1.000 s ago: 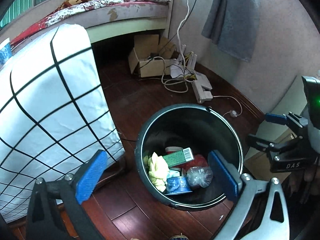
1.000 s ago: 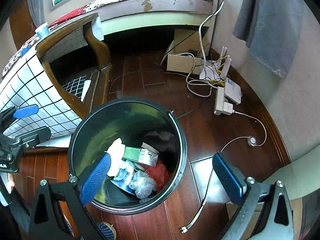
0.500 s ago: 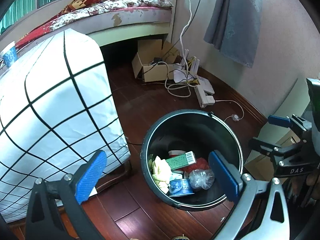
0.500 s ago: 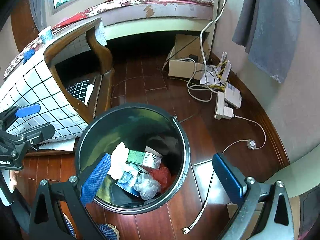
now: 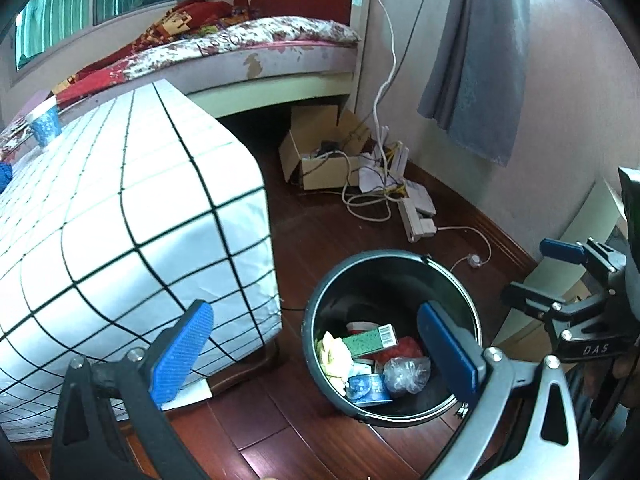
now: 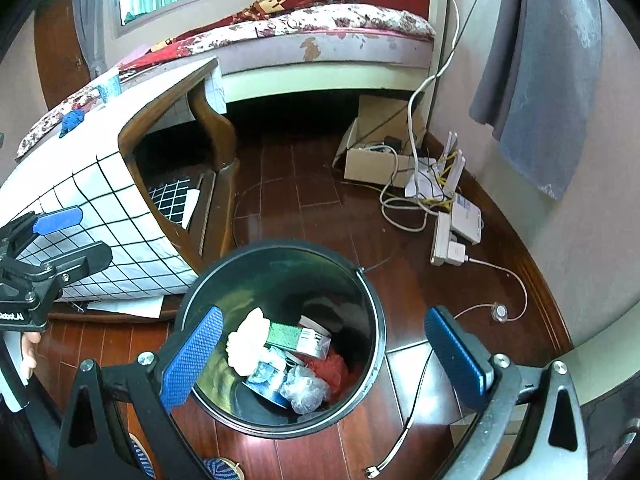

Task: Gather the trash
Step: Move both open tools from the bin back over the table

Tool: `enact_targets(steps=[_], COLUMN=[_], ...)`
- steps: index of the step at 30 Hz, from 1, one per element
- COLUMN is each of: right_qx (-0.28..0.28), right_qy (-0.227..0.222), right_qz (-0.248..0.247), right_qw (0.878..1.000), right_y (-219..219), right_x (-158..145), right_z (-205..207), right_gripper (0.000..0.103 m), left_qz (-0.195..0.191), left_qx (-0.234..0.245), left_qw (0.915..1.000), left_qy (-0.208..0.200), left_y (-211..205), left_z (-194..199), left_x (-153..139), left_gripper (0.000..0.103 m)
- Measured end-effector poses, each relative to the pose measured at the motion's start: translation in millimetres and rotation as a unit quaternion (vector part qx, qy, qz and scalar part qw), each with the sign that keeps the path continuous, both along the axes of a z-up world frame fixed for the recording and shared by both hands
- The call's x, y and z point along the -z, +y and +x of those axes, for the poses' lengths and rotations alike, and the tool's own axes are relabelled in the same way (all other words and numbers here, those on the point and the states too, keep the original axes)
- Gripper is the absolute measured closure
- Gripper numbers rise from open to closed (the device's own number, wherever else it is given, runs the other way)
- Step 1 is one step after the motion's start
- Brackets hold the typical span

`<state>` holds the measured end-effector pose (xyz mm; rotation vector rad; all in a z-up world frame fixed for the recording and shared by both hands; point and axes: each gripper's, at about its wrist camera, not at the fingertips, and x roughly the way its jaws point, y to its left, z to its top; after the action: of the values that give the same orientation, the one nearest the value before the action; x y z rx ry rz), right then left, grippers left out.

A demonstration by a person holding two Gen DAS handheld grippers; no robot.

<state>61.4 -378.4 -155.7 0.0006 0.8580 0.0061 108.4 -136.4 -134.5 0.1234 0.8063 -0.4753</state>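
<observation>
Hovering above the floor with jaws spread wide and gripping nothing: left gripper [image 5: 320,354] and right gripper [image 6: 320,358]. Sitting just below and between the right gripper's jaws, and under the left gripper's right-hand jaw: black trash bin [image 6: 374,344] on dark wood floor [image 6: 304,200]. Lying inside the bin: green box [image 6: 298,338], pale crumpled tissue [image 6: 248,338], blue tub [image 5: 368,388], clear plastic wad [image 6: 304,390], red wrapper [image 6: 332,370]. Standing beyond the left gripper's left-hand jaw: table under a grid-patterned cloth [image 5: 120,208]. Resting further ahead, past both pairs of jaws: cardboard box [image 6: 376,164], tangled cables [image 6: 404,200], bed [image 6: 320,36].
</observation>
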Motion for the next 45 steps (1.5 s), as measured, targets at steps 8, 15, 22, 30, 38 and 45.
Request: enact_targets(steps=[8,15,22,30,38,45], right_qx=[-0.018,-0.035,-0.057,-0.092,-0.122,-0.156], right_qy=[-0.023,-0.046,-0.061,-0.076,-0.071,-0.077], right_qz=[-0.005,-0.005,-0.004,-0.002,-0.006,-0.019], right_qw=[1.0,0.998,0.996,0.993,0.99,0.985], right_y=[17,37,63,107,162,212], right_x=[-21,-41,-57,-74,-89,-109], right_z=[1,4,15,32,58,84], right_gripper=[0.001,0.001,0.001,0.001,0.001,0.001], left_qz=[-0.009,-0.015,-0.023,-0.026,-0.02,-0.02], left_qx=[-0.02,-0.044,-0.08,-0.122,-0.179,-0.219], left_qw=[0.9996,0.9983,0.9953,0.9902,0.981,0.9726], left_qy=[-0.017,-0.035,-0.05,-0.063,-0.074,-0.076], left_y=[20,43,74,115,173,223], left_z=[-4,-7,-4,-1,7,17], left_x=[-16,-32,-44,-55,-65,-73], left_gripper=[0.001,0.001,0.001,0.0,0.0,0.0])
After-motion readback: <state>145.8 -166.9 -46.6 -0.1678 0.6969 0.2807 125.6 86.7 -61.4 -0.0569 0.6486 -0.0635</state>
